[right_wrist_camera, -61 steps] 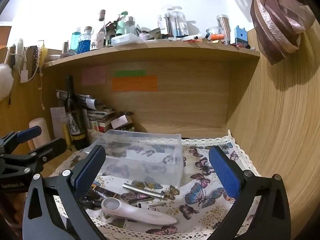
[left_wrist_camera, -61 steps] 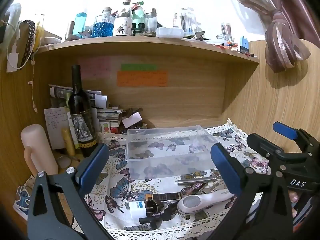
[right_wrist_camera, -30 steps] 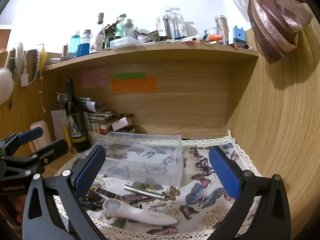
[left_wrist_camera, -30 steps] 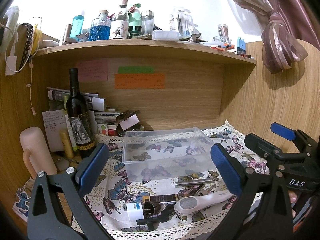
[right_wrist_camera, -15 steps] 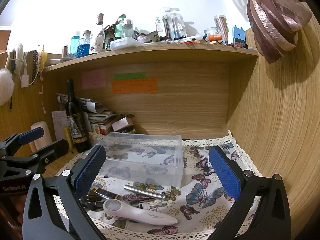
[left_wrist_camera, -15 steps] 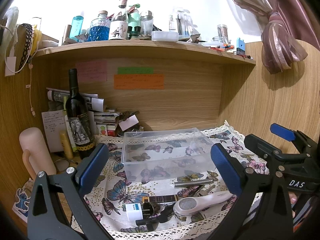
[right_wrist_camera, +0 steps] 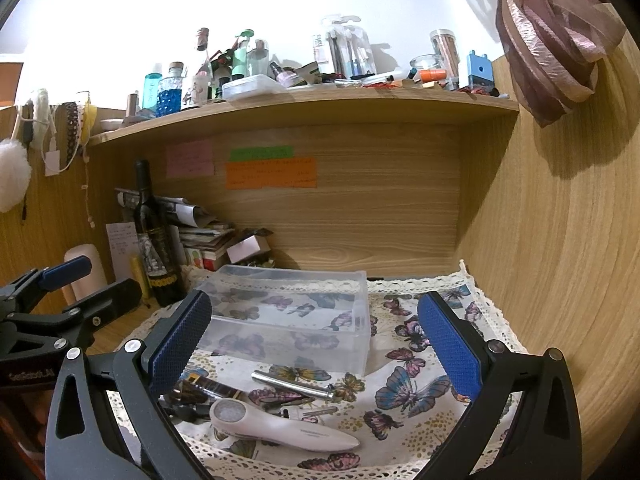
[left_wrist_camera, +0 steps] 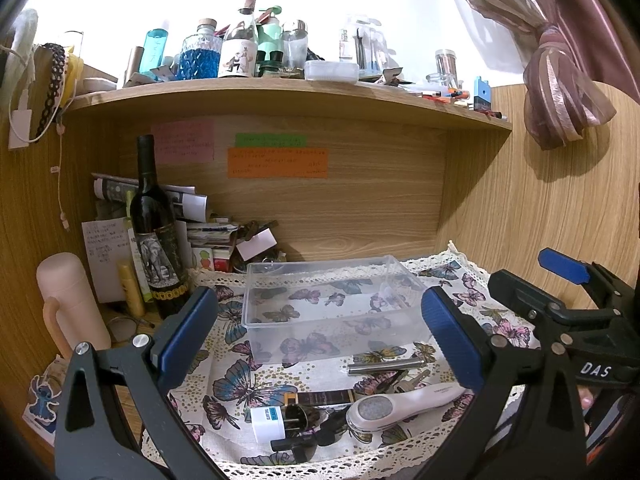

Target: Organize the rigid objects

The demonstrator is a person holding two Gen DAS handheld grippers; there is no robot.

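A clear plastic box sits empty on a butterfly-print cloth. In front of it lie a white handheld device, a metal rod, a white plug adapter, a dark bar and keys. My left gripper is open and empty, held above the items. My right gripper is open and empty, also above them; it shows at the right of the left wrist view.
A wine bottle, a pink flask, papers and small boxes crowd the back left corner. A wooden shelf with bottles overhangs. A wooden wall bounds the right side.
Both grippers have drifted slightly back and up, so the box and items sit a little lower in view. Nothing on the cloth has moved.
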